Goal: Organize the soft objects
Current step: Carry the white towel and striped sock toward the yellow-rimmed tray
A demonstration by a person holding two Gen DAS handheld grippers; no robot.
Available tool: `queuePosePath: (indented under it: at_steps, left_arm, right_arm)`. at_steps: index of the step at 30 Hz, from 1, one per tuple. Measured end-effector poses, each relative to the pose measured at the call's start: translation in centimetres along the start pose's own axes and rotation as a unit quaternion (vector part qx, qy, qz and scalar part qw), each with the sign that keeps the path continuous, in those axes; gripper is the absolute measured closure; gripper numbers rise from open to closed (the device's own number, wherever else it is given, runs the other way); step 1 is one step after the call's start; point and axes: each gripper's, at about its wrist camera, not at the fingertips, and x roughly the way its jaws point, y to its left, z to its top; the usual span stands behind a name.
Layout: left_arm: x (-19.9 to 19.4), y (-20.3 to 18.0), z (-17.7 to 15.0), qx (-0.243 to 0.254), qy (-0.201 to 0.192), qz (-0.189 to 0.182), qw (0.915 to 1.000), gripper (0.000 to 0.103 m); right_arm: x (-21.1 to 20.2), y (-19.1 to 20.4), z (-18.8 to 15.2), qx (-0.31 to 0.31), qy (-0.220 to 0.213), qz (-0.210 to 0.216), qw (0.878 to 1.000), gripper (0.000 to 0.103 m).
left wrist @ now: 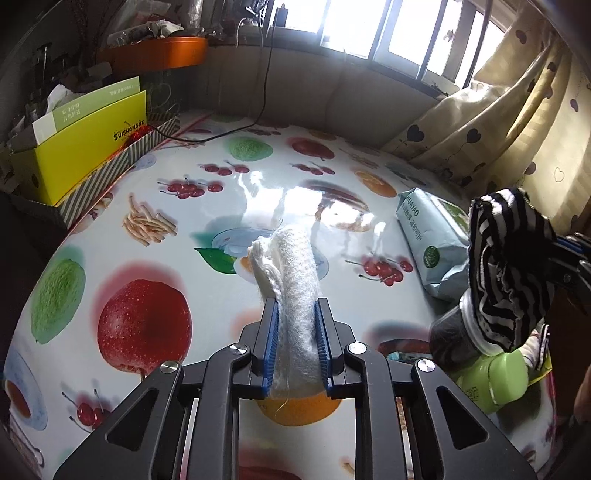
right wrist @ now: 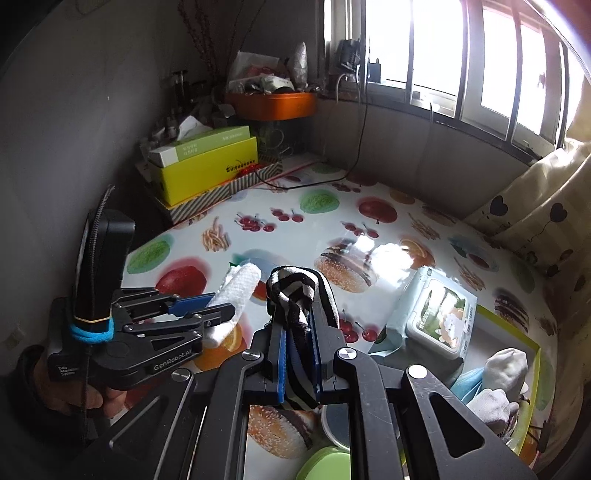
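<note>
The left gripper (left wrist: 297, 306) squeezes a fluffy white towel (left wrist: 291, 273), rolled up like a log, and its long side points away toward the far window above the shiny fruit-picture table (left wrist: 147, 206). To the right, the right gripper (right wrist: 297, 317) pinches a soft black-and-white striped cloth (right wrist: 295, 291), bunched into a floppy lump.

Blown-out daylight thru window (left wrist: 373, 26), glare on tablecloth (left wrist: 258, 184), dim corners, fisheye bending at edges
</note>
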Motion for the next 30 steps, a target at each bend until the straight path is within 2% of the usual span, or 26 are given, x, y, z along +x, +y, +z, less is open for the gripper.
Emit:
queuePosePath:
  at_steps: [7,12,30]
  left_arm:
    - [-4.1,-2.3,0.3,0.02,-0.048,-0.024,0.9983,0.083]
    - [-5.7,-4.0,0.5,0.037,-0.068,-0.04,0.9962,0.083]
    - [-6.9,-9.1,0.4,0.085,-0.083,-0.078,0.9898,0.083]
  right_arm:
    - [-2.8,-0.6,-1.0,0.026,-0.034,-0.005,0.999,0.093]
    - [-4.9,-1.8,-2.0,0.05,-0.054,-0.018,0.997,0.093]
    - [-9.8,-5.1,-5.0,0.103,-0.095,-0.056,0.989,0.093]
